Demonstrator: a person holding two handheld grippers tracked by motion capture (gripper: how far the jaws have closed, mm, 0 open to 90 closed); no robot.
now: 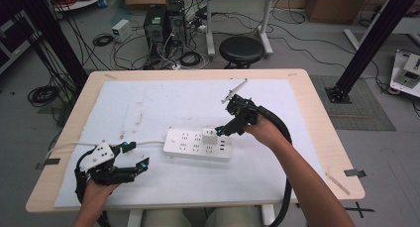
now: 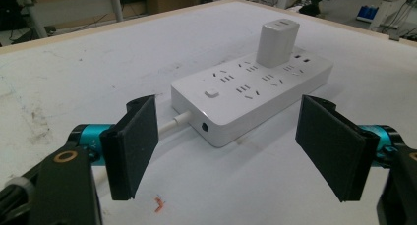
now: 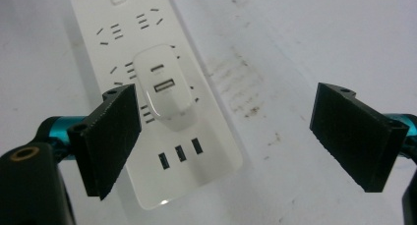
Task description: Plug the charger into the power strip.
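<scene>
The white power strip (image 1: 198, 144) lies mid-worktop (image 1: 317, 138), long axis left-right, cable exiting left, bare mat all round. A USB charger (image 1: 209, 136) stands plugged in. The right hand-held gripper (image 1: 221, 130) hovers open just beside the charger; the left hand-held gripper (image 1: 134, 156) rests open, empty.

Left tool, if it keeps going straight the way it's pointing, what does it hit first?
Probably the power strip: the open left tool points at its cable end, with bare white mat between them. Depth is hard to judge, so the cable might touch first.

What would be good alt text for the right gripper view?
A white charger sits plugged into a white power strip on a white table cover. The right gripper is open above it, with nothing between its black pads.
</scene>
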